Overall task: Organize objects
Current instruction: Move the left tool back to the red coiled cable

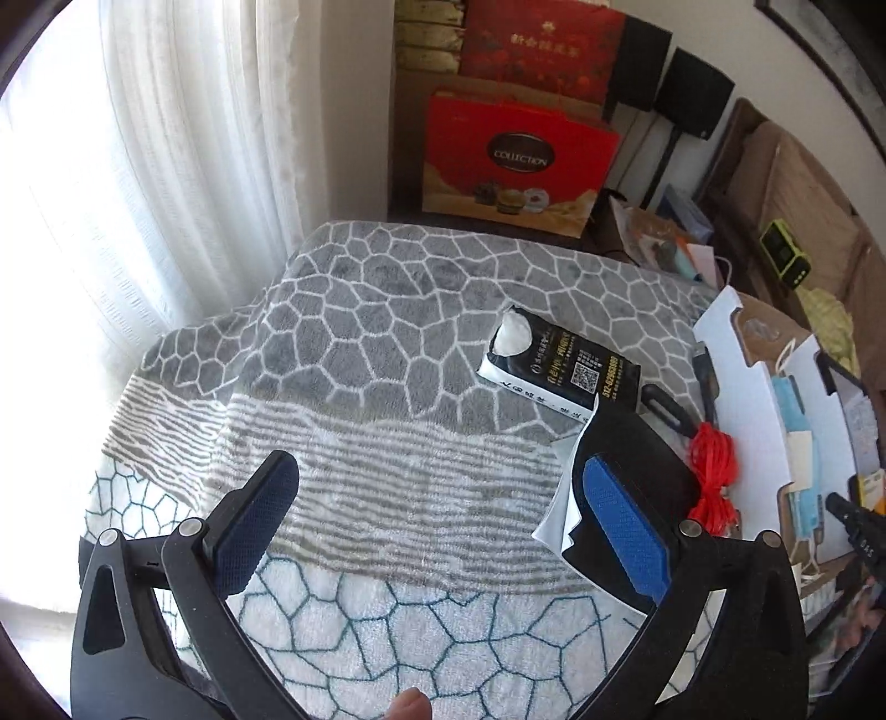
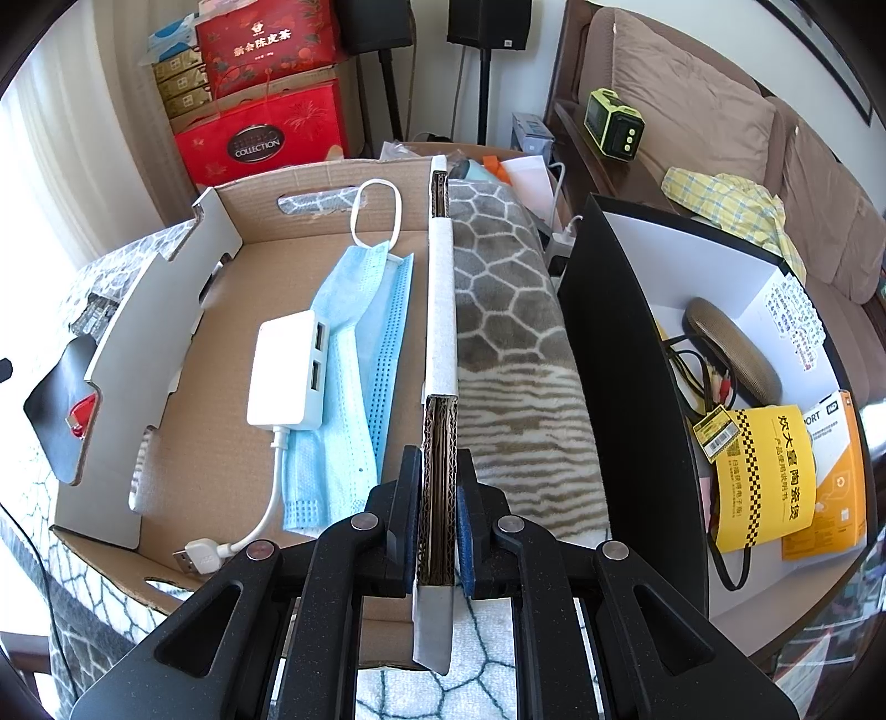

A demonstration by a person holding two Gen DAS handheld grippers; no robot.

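Two face masks (image 2: 354, 354), pale blue, lay in the cardboard box (image 2: 221, 421) w/ a white USB hub (image 2: 288, 371). My right gripper (image 2: 437, 531) clenched the box wall; left gripper (image 1: 432, 526) hung released over the blanket (image 1: 387, 310), tissue pack (image 1: 559, 365) ahead.

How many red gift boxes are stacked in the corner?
2: the COLLECTION box in front, and another red box above and behind it. More may be hidden.

Both grippers (image 1: 443, 531) (image 2: 437, 531) have black frames, silver screws, blue textured pads; possibly a fingertip (image 1: 408, 704) below.
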